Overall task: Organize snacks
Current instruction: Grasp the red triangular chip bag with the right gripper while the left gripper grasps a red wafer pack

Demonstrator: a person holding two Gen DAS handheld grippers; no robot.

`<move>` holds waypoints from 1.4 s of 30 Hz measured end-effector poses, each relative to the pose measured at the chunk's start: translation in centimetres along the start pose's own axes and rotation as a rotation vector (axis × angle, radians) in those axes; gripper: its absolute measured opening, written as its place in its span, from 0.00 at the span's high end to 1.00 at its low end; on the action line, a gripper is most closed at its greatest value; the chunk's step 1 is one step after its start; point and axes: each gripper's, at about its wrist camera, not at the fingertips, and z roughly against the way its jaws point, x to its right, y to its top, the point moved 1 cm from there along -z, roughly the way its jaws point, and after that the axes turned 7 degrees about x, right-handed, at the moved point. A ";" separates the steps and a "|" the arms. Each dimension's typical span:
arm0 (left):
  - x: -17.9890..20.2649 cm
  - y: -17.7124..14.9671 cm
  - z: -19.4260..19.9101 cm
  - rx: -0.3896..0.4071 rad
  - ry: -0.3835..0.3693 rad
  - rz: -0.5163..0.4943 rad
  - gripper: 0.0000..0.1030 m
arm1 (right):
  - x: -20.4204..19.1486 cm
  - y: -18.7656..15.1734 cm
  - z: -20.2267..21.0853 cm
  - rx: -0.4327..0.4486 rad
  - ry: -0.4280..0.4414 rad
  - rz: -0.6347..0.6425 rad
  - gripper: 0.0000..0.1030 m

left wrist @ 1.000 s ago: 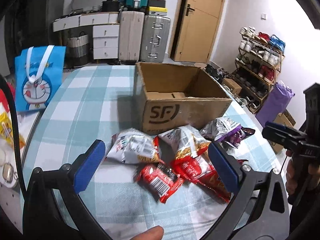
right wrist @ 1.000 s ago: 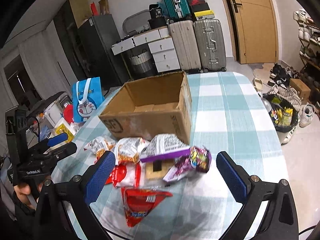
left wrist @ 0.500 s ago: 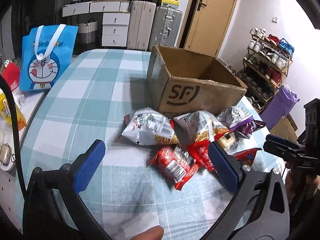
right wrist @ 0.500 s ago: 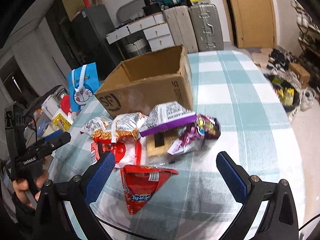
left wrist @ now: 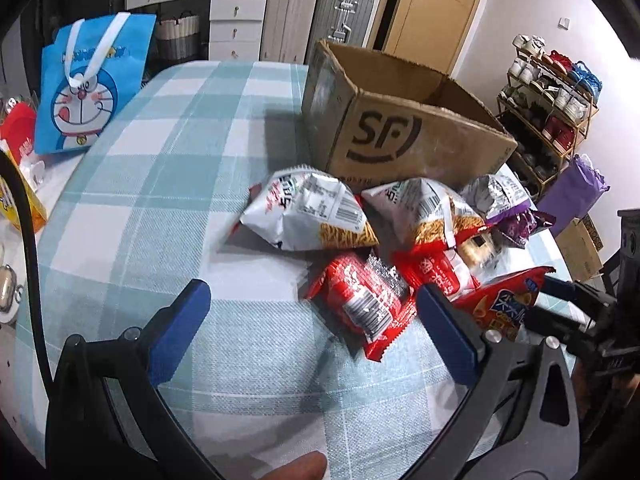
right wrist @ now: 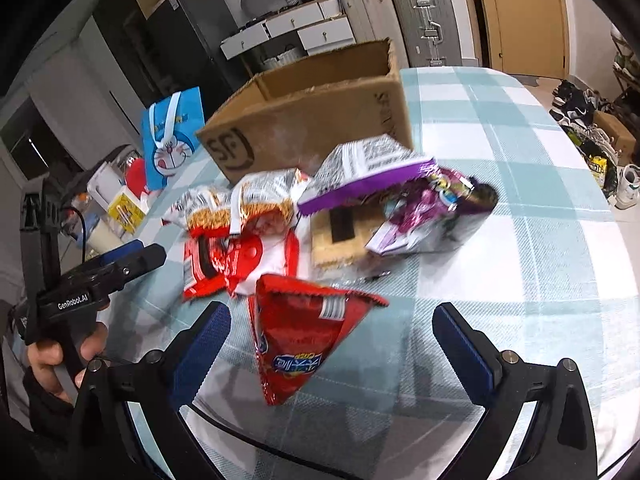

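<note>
A pile of snack packets lies on the checked tablecloth in front of an open cardboard box (left wrist: 404, 136) (right wrist: 316, 120). Two white noodle-snack bags (left wrist: 310, 212) (right wrist: 260, 200) sit nearest the box, red packets (left wrist: 364, 300) (right wrist: 224, 256) below them, and purple packets (right wrist: 416, 208) (left wrist: 504, 204) on the right. A red triangular bag (right wrist: 300, 340) (left wrist: 500, 308) lies closest to my right gripper (right wrist: 332, 348), which is open just over it. My left gripper (left wrist: 312, 328) is open, low over the cloth beside the red packets. Nothing is held.
A blue cartoon bag (left wrist: 88, 84) (right wrist: 172, 140) stands at the table's left edge, with small items beside it. Suitcases (left wrist: 316, 12) and white drawers line the far wall. A shoe rack (left wrist: 552, 92) stands right of the table. Bare cloth stretches left of the pile.
Both grippers have moved down and closer to the snack pile; the packets and box now appear larger. Both stay open and hold nothing.
</note>
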 end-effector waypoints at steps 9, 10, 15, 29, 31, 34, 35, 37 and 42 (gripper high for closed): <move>0.3 -0.9 -2.2 -0.058 0.011 0.005 0.01 | -0.8 -1.2 -1.8 -0.030 0.005 0.036 0.02; 0.4 -0.9 -2.4 -0.062 0.011 0.003 0.01 | -0.9 -1.2 -1.9 -0.029 0.004 0.052 0.03; 0.3 -1.0 -3.3 -0.085 0.007 0.013 0.01 | -1.0 -0.9 -2.6 -0.044 0.021 0.089 0.07; 0.2 -0.9 -4.0 -0.096 -0.007 0.021 0.01 | -1.3 -0.5 -3.4 -0.044 0.085 0.098 0.27; 0.4 -0.8 -4.2 -0.100 -0.008 0.020 0.01 | -1.2 -0.5 -3.4 -0.038 0.092 0.088 0.27; 0.6 -0.7 -4.3 -0.101 -0.007 0.014 0.01 | -1.2 -0.5 -3.3 -0.032 0.100 0.075 0.27; 0.7 -0.7 -4.4 -0.103 -0.004 0.010 0.01 | -1.0 -0.5 -3.2 -0.030 0.102 0.073 0.27; 0.9 -0.6 -4.5 -0.105 -0.008 0.008 0.01 | -0.9 -0.6 -3.1 -0.025 0.108 0.074 0.36; 1.0 -0.5 -4.7 -0.109 -0.005 0.010 0.01 | -0.1 -0.9 -2.2 -0.004 0.128 0.051 0.44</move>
